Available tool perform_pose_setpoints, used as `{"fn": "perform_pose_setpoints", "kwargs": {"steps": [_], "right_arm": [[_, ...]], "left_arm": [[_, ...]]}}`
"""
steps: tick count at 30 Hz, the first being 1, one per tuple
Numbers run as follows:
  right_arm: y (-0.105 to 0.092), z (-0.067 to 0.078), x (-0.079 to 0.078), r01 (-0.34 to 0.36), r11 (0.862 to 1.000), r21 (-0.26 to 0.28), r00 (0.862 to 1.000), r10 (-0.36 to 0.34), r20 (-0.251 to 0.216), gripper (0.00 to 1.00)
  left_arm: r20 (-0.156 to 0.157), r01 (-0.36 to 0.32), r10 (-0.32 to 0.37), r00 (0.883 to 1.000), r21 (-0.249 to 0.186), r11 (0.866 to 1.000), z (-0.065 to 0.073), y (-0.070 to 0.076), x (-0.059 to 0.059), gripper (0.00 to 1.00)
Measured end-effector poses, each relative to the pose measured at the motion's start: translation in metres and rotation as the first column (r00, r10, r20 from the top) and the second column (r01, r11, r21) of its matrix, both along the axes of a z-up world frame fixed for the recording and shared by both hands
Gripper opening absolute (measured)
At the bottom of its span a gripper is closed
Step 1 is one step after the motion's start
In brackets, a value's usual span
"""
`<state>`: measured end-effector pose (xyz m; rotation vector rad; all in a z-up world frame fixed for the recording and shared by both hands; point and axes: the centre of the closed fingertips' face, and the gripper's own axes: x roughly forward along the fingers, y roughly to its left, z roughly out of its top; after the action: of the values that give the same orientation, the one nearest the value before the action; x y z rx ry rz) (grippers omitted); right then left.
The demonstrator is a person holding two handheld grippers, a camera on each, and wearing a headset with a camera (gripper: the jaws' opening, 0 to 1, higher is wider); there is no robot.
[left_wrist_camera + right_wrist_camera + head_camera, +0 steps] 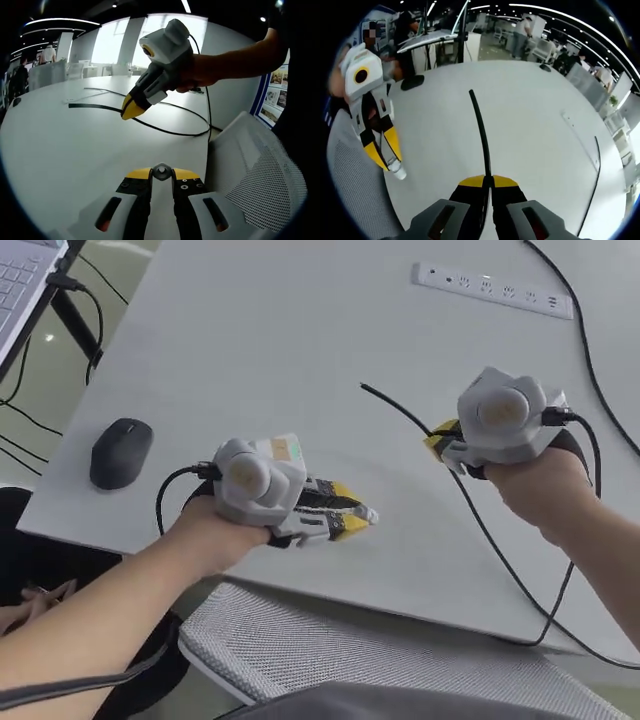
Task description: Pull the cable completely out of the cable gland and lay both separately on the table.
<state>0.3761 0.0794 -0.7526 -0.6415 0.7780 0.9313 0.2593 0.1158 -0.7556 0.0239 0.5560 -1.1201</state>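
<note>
My left gripper [362, 515] is low over the table's near edge, shut on a small grey-white cable gland [369, 513]. The gland [161, 171] sits between its yellow-tipped jaws, and it also pokes from the left gripper [390, 162] as a white gland [398, 172]. My right gripper [432, 443] is shut on the black cable [400, 412] to the right of the gland. The cable [481, 130] runs straight out from the right gripper [487, 179] to a free end, apart from the gland. Its rest trails toward the front edge.
A black mouse [120, 452] lies at the table's left edge and a white power strip [495, 288] at the back right. A laptop [20, 280] stands off the far left corner. A mesh chair back [350, 650] is just below the front edge.
</note>
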Motion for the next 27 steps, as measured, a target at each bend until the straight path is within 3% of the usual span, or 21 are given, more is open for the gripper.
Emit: {"fn": "perform_pose_setpoints", "kwargs": {"steps": [7,10,13,18,27], "right_arm": [[0.032,-0.016,0.005,-0.091,0.996,-0.020,0.996,0.091,0.005,0.00],[0.042,-0.028,0.003,-0.142,0.989,-0.039,0.990,0.142,-0.003,0.00],[0.058,-0.032,-0.002,-0.210,0.978,-0.020,0.978,0.210,0.001,0.00],[0.067,-0.048,-0.012,-0.292,0.955,-0.048,0.956,0.291,-0.030,0.00],[0.071,-0.057,-0.019,-0.329,0.942,-0.064,0.944,0.326,-0.048,0.00]], "left_arm": [[-0.026,-0.020,0.019,0.999,-0.009,1.000,-0.015,0.014,0.002,0.16],[-0.032,-0.027,0.027,0.999,-0.010,1.000,-0.019,0.016,0.004,0.16],[-0.039,-0.043,0.043,0.998,-0.012,0.999,-0.024,0.018,0.008,0.16],[-0.051,-0.069,0.068,0.996,-0.006,0.998,-0.034,0.024,0.011,0.16],[-0.073,-0.093,0.093,0.993,0.003,0.996,-0.044,0.031,0.012,0.16]]}}
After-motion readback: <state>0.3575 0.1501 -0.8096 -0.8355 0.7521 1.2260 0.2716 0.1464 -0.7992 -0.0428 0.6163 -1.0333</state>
